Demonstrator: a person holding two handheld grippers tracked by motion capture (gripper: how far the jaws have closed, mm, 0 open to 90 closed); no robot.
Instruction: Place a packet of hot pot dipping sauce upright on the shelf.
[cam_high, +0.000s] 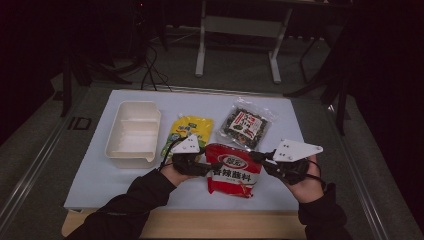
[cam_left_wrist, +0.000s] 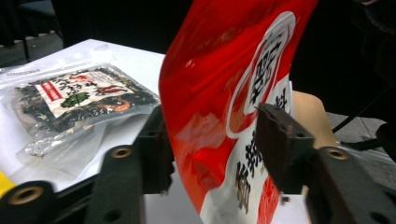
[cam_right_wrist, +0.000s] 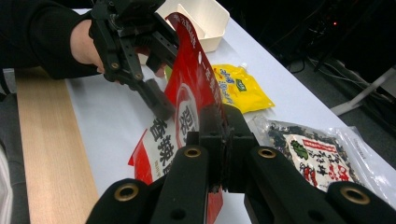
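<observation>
The right gripper (cam_right_wrist: 223, 135) clamps one glossy red seasoning pouch (cam_high: 233, 169) at near centre, lifted on edge; the left gripper (cam_left_wrist: 212, 140) straddles it half-closed (pads not pressing). Farther back lie one yellow sauce pouch (cam_high: 191, 130), one clear dried-seaweed bag (cam_high: 246, 124) and one white plastic box (cam_high: 134, 131).

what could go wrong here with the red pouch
1. The right tool pinches only one edge of the red pouch, so the pouch could slip or twist out.
2. The left tool has the pouch's other edge between its jaws with gaps showing beside it; it may close on a fold or miss the edge.
3. If it drops, it could land on the clear packet or the yellow pouch close by.
</observation>
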